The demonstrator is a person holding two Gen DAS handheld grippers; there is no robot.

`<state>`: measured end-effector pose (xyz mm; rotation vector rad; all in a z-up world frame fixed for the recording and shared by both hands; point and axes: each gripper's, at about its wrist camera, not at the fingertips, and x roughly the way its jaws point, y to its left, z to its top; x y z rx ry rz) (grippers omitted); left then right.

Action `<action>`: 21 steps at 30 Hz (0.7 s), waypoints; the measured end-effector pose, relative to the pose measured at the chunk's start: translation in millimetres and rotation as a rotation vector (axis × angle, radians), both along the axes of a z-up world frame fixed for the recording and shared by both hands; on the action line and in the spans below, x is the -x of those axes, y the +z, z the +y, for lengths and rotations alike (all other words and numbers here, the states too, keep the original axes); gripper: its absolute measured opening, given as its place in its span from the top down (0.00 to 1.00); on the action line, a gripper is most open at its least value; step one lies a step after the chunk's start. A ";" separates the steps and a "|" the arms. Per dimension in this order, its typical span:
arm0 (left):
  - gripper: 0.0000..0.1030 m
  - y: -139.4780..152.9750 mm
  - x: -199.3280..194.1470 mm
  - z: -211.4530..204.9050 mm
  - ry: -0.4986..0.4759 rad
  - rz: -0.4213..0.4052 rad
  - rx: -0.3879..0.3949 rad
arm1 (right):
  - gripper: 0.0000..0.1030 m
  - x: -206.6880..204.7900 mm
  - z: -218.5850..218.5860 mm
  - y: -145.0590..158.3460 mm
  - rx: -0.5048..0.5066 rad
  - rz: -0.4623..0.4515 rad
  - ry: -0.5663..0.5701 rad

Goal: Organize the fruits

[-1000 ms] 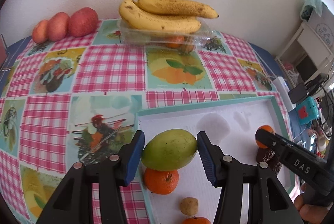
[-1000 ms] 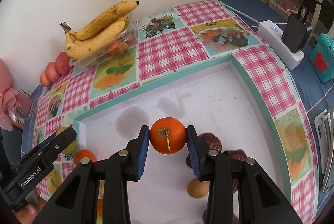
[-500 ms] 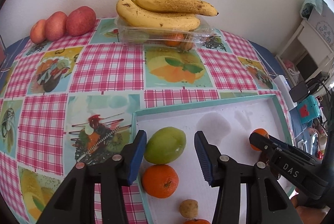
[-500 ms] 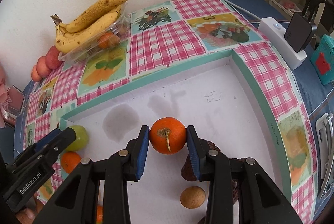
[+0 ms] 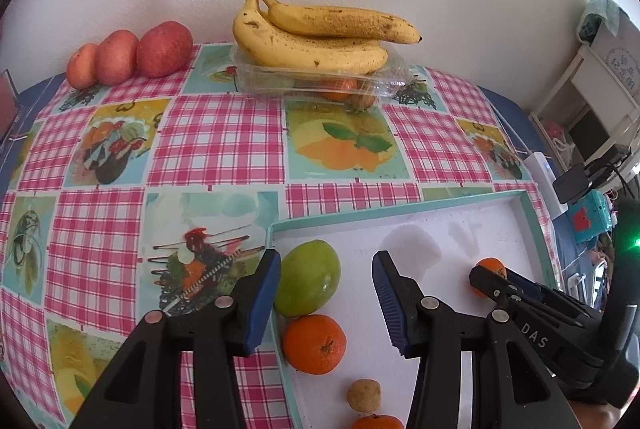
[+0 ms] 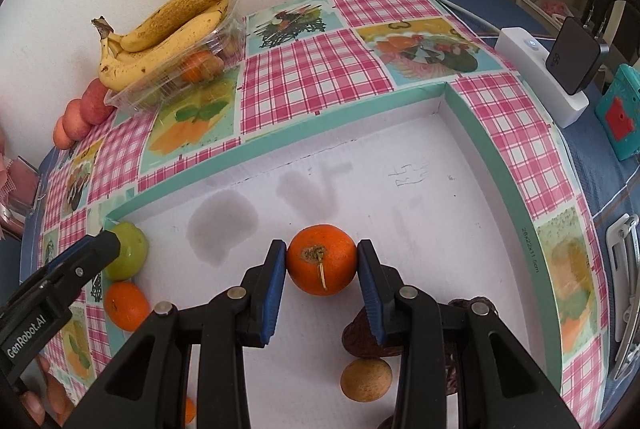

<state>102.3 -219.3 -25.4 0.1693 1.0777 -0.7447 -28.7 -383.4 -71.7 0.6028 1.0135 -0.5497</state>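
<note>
A shallow white box with a teal rim (image 5: pixel 400 215) (image 6: pixel 472 125) lies on the checked tablecloth. A green mango (image 5: pixel 308 279) (image 6: pixel 128 255) rests in its far left corner, with an orange (image 5: pixel 315 343) (image 6: pixel 126 305) just in front of it. My left gripper (image 5: pixel 326 295) is open and empty, just behind and right of the mango. My right gripper (image 6: pixel 322 279) is shut on another orange (image 6: pixel 322 259) (image 5: pixel 488 271) and holds it over the middle of the box. A small tan fruit (image 5: pixel 363 395) (image 6: pixel 366 379) and dark brown fruits (image 6: pixel 364 337) lie near the front.
A banana bunch (image 5: pixel 316 37) (image 6: pixel 168 29) lies on a clear plastic tray (image 5: pixel 320 83) of fruit by the wall. Three red apples (image 5: pixel 128 55) sit to its left. A white power strip with a black charger (image 6: pixel 560 69) and a teal device (image 6: pixel 620 113) stand right of the box.
My left gripper let go of the green mango, which now rests in the box corner, and has drawn back. My right gripper lowered slightly, still holding its orange.
</note>
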 end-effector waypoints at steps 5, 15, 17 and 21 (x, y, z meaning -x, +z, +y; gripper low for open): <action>0.48 11.4 -3.8 9.4 0.032 -0.017 -0.014 | 0.63 -2.5 1.7 0.6 0.014 0.016 0.012; 0.17 9.1 -13.9 52.3 0.169 -0.049 -0.114 | 0.33 -2.8 17.0 17.9 0.089 0.020 0.053; 0.04 8.5 -12.7 63.1 0.186 -0.059 -0.127 | 0.23 -3.6 24.6 20.5 0.108 0.025 0.070; 0.00 13.4 -8.7 79.7 0.207 -0.091 -0.123 | 0.19 -3.6 38.7 21.3 0.114 0.026 0.093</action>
